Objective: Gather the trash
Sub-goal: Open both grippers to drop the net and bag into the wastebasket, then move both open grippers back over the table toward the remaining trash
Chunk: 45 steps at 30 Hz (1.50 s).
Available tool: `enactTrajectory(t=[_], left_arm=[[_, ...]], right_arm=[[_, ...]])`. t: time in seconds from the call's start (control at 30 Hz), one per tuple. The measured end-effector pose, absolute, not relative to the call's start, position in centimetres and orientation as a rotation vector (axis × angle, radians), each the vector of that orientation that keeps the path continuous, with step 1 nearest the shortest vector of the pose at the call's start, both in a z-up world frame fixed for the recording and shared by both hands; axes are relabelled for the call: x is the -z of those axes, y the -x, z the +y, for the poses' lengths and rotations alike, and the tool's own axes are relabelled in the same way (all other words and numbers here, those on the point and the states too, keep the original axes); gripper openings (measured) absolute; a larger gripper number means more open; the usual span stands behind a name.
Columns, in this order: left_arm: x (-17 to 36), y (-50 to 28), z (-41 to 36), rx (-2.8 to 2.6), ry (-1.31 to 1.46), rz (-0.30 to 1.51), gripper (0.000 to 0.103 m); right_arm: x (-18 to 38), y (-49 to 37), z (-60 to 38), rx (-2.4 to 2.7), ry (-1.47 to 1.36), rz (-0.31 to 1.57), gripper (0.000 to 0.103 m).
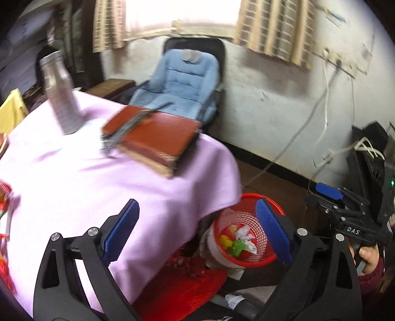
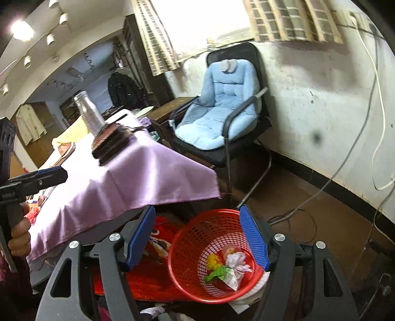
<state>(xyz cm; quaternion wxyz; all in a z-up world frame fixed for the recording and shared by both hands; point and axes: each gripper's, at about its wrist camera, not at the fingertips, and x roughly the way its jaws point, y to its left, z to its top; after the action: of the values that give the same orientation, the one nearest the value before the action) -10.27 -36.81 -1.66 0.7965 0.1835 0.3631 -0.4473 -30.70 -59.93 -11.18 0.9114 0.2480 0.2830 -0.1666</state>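
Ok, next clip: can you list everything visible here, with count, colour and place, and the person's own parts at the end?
Mesh bin: one, red, on the floor beside the table.
Wrappers: several, yellow, green, white, inside the bin.
Tablecloth: one, lilac, covering the table.
Steel bottle: one, silver, upright on the table.
Books: a stack, brown covers, at the table's far side.
Chair: one, black frame with blue cushion, against the wall.
Curtains: checked beige, at the window.
Cables: white and grey, along the wall and floor.
Left gripper: blue pads, jaws wide open, empty.
Right gripper: blue pads, jaws open, empty, over the bin.
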Motion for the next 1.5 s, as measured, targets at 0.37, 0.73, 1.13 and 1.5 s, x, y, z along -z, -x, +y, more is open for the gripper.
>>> enactTrajectory(t=[0.37, 0.73, 1.13, 1.5], left_arm=[[-1.1, 8.5, -27.6, 0.822, -0.278, 0.700, 0.094], [-2.1, 5.5, -16.4, 0.615, -0.162, 0.638, 0.096], [0.3, -0.1, -5.5, 0.354, -0.102, 0.682, 0.096], [3.2, -5.6, 5.4, 0.143, 0.019, 0.812, 0.096]], right_arm=[[5.8, 26.8, -53.4, 0.204, -0.380, 0.551, 0.079], [1.0, 20.3, -44.4, 0.013, -0.254, 0.537, 0.087], [0.0, 10.8, -34.7, -0.195, -0.164, 0.617, 0.088], [1.6, 3.0, -28.8, -0.324, -0.131, 0.681, 0.092]])
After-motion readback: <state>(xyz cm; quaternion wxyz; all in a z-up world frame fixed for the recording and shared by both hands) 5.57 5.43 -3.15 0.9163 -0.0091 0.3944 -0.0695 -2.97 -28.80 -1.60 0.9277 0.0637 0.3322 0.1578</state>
